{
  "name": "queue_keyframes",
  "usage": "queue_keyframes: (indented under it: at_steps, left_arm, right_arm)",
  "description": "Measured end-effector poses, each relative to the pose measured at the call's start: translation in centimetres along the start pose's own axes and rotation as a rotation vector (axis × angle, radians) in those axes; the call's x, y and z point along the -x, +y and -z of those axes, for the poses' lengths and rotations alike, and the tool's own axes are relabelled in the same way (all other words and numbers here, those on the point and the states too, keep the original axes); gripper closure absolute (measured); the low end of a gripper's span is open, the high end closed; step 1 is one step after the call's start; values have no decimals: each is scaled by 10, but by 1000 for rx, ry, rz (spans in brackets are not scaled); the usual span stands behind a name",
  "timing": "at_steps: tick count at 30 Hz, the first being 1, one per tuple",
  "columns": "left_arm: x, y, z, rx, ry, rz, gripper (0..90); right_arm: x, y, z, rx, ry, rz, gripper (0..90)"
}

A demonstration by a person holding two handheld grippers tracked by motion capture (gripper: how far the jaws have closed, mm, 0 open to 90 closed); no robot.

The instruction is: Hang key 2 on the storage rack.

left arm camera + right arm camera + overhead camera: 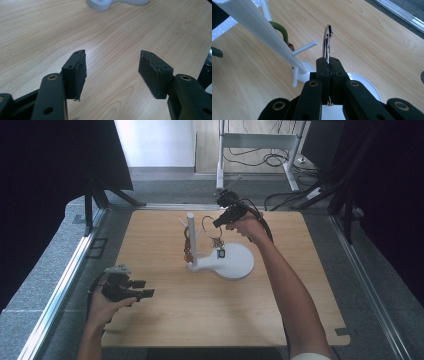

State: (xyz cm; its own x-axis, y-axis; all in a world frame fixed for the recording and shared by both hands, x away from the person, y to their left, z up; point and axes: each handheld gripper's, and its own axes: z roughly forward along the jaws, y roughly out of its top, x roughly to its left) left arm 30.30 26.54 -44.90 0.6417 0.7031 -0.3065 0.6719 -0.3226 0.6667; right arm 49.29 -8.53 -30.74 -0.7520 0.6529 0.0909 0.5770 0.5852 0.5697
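You are clenching the right gripper on the key ring, not yet hooked on the white stand's peg near the desk's far edge; your left gripper is idling released.

1. The lower part of the key ring is hidden between the closed fingers of the right gripper in the right gripper view.
2. The small items hanging from the ring are too small to be told apart in the high view.
3. The white stand is cut off by the top edge in the left gripper view.
4. The stand's post is cut off at the upper left in the right gripper view.
5. The looped things on the post are partly hidden and cannot be identified.
6. The person's forearms are cut off by the bottom edge of the high view.
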Motion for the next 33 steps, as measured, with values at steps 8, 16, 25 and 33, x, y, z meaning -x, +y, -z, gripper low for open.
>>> queue_keyframes:
  at_steps: [8, 16, 25, 33]
  left_arm:
    - [-1, -1, 1, 3, 0, 0, 399]
    - [0, -1, 0, 3, 0, 3, 399]
    - [2, 0, -2, -4, -4, -1, 399]
    - [3, 0, -2, -4, -6, -3, 399]
  right_arm:
    - [-5, 1, -7, 2, 14, 8, 877]
    - [-9, -1, -12, -5, 22, 15, 877]
    - [-15, -5, -16, -6, 34, 24, 877]
    - [-22, -9, -24, -15, 48, 30, 877]
